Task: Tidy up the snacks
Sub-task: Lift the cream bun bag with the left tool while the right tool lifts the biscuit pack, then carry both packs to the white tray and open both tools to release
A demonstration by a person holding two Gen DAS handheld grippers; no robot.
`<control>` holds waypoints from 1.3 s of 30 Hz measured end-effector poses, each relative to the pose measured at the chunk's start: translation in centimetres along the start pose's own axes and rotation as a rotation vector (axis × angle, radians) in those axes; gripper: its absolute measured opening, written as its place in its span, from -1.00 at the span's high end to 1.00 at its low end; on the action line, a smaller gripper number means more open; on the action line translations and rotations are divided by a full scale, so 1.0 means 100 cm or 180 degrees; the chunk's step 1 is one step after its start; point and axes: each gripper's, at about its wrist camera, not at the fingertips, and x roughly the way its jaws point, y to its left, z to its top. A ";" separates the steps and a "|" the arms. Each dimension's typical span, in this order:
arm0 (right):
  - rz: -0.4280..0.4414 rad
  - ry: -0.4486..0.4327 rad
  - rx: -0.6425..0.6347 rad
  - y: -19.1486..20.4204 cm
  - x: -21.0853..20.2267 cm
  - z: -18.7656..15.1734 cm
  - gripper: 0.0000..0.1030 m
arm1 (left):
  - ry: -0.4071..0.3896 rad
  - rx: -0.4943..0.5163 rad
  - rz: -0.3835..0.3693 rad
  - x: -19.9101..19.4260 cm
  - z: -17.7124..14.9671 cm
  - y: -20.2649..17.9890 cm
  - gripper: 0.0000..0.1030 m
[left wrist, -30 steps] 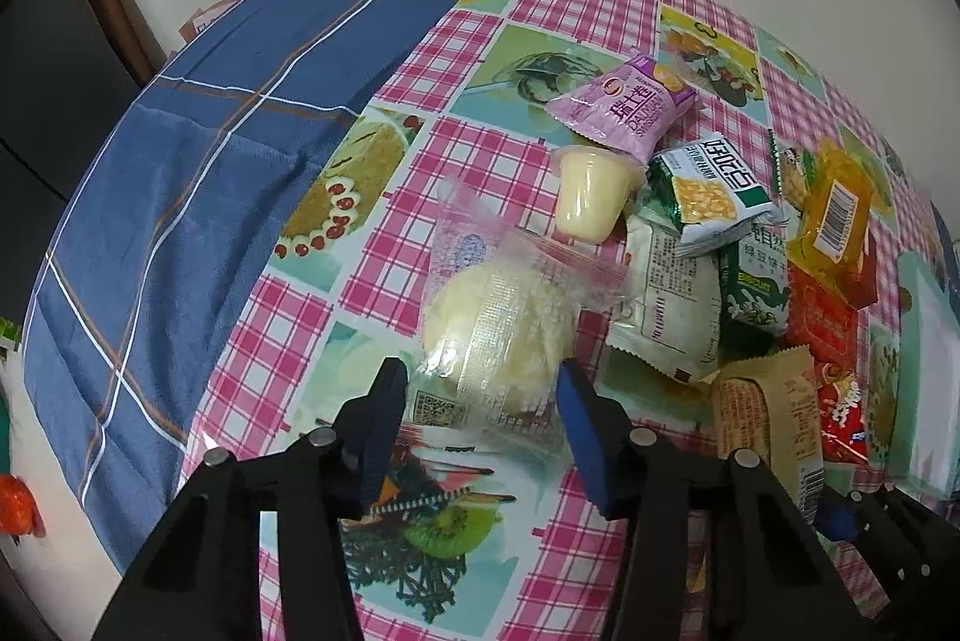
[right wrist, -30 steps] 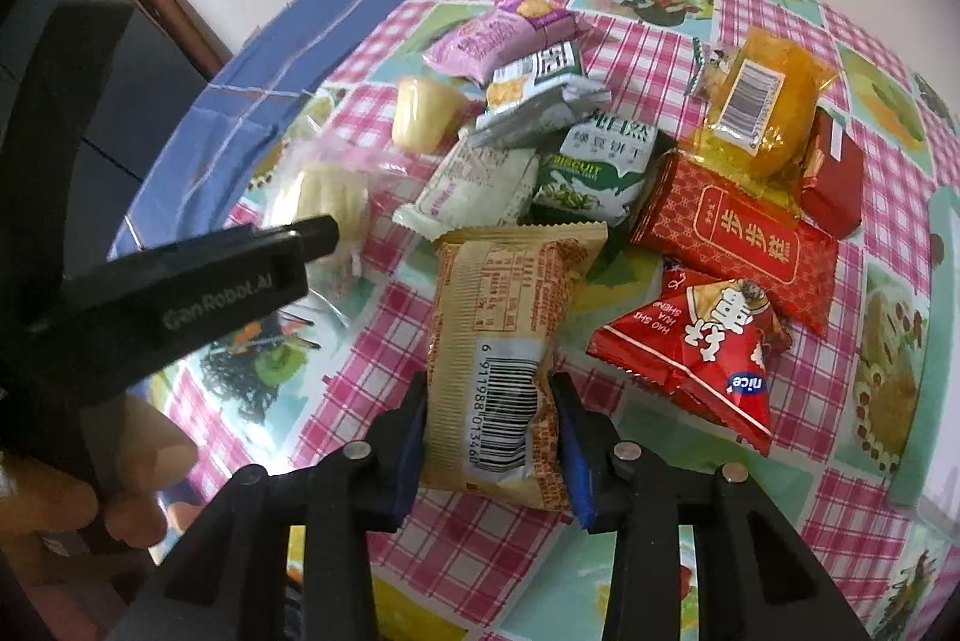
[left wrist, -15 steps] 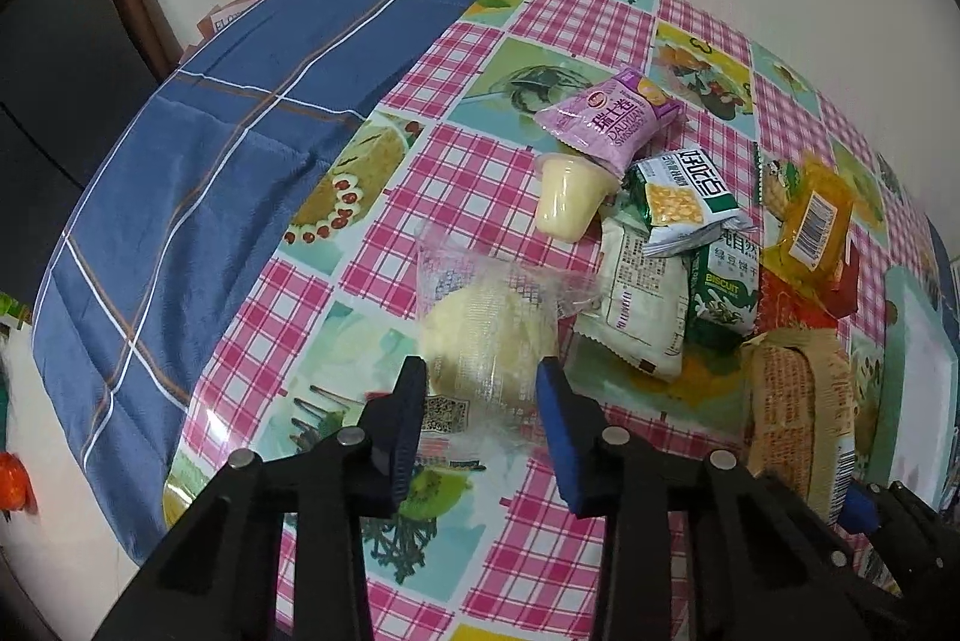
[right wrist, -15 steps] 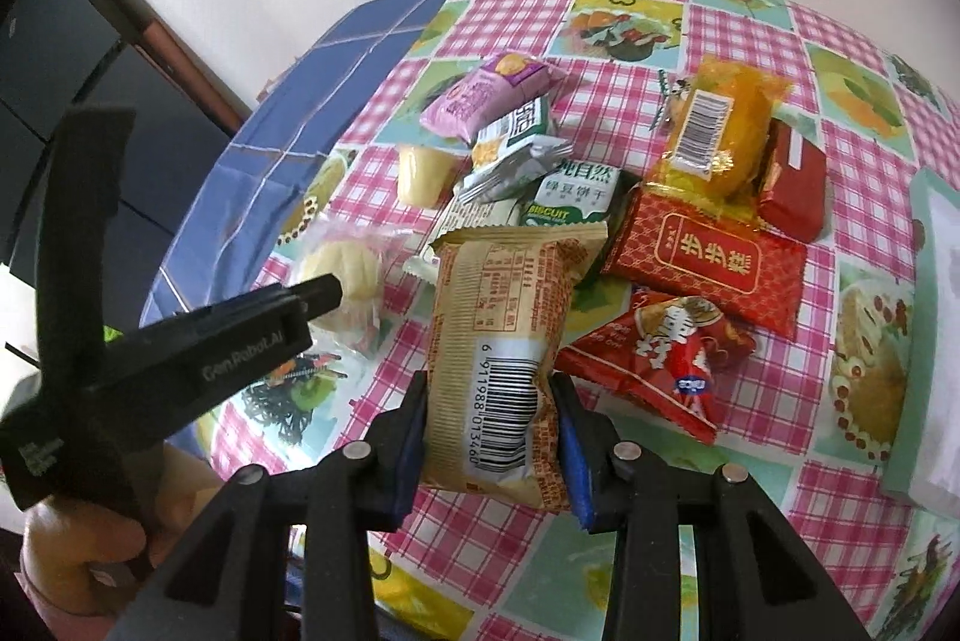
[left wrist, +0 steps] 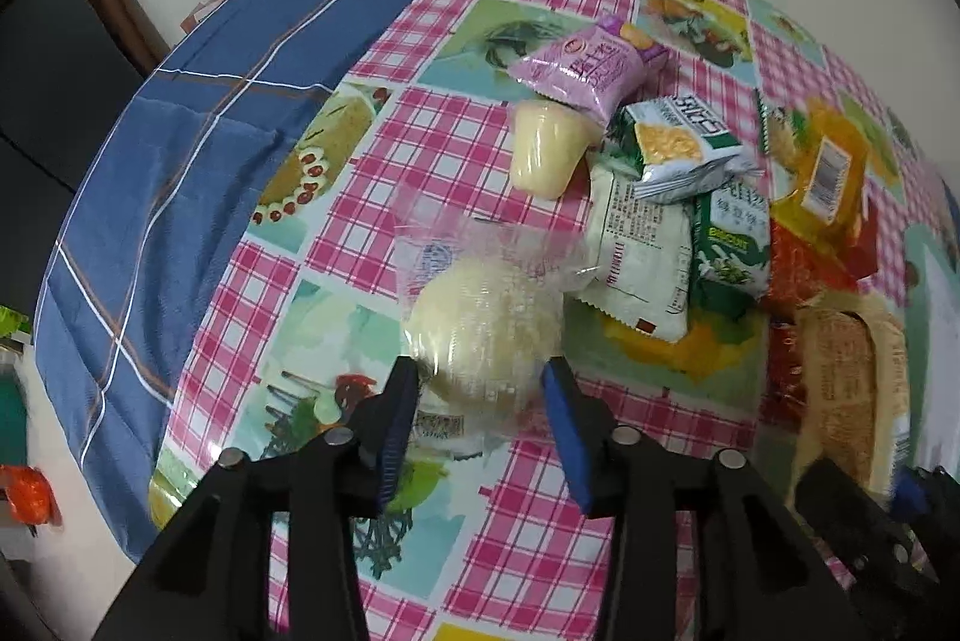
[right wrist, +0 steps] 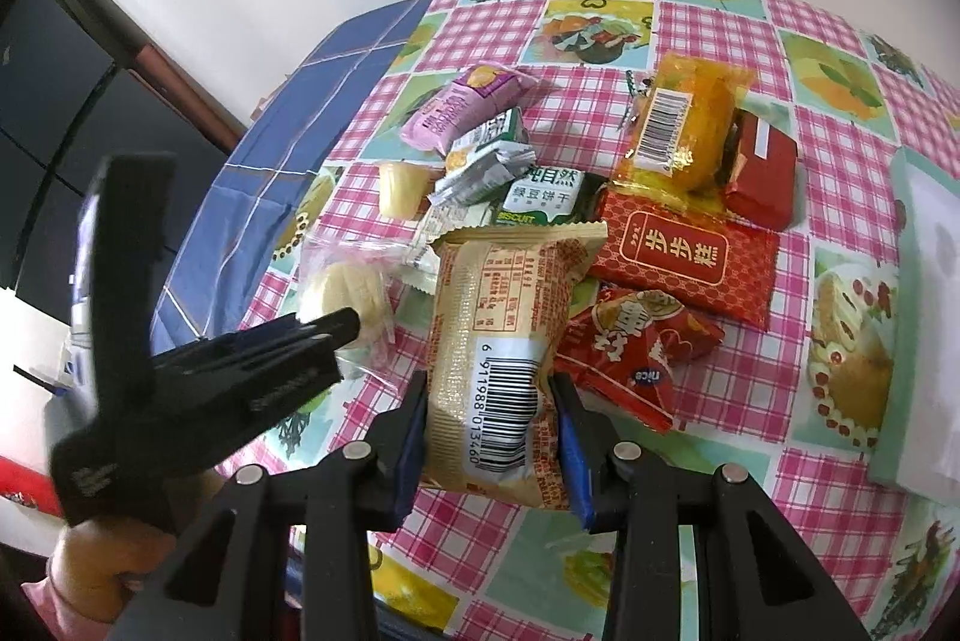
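A pale round bun in a clear bag (left wrist: pixel 480 329) lies on the checked tablecloth (left wrist: pixel 384 197). My left gripper (left wrist: pixel 480 377) stands around its near end, both pads against the wrapper, and its jaws are opening. My right gripper (right wrist: pixel 492 389) is shut on a tan packet with a barcode (right wrist: pixel 498 317) and holds it above the table, over the snack pile. The same tan packet (left wrist: pixel 840 377) shows at the right of the left wrist view. In the right wrist view, the left gripper (right wrist: pixel 345 326) reaches in from the left, with a hand below it.
The pile holds a purple packet (left wrist: pixel 591 68), a jelly cup (left wrist: pixel 543 152), green and white packets (left wrist: pixel 678 149), an orange packet (right wrist: pixel 684 125), a red box (right wrist: pixel 762 179) and red packets (right wrist: pixel 684 251). A pale tray (right wrist: pixel 924 317) lies right; blue cloth (left wrist: pixel 180 149) covers the left.
My right gripper has risen with the tan packet, and the pile looks farther below. My left gripper closed in on the bun bag, then widened a little.
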 end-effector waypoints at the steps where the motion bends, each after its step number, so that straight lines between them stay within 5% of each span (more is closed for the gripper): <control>1: -0.0011 0.0009 0.0007 -0.001 0.001 -0.001 0.20 | -0.0007 0.0007 0.0016 0.002 0.002 -0.001 0.07; 13: -0.0034 0.0088 0.0050 -0.005 0.008 -0.003 0.20 | -0.0133 0.0038 0.0146 0.011 0.008 -0.008 0.02; 28: 0.0133 -0.0175 0.0211 -0.017 -0.021 0.004 0.20 | -0.0428 -0.0355 -0.0067 -0.042 0.007 0.001 0.14; 34: 0.0017 -0.0397 0.0572 -0.060 -0.048 0.012 0.20 | -0.0627 -0.0160 -0.0251 -0.077 0.013 -0.037 0.14; 39: -0.0465 -0.0558 0.0971 -0.117 -0.069 0.010 0.20 | -0.0653 0.0230 -0.0483 -0.090 0.013 -0.101 0.14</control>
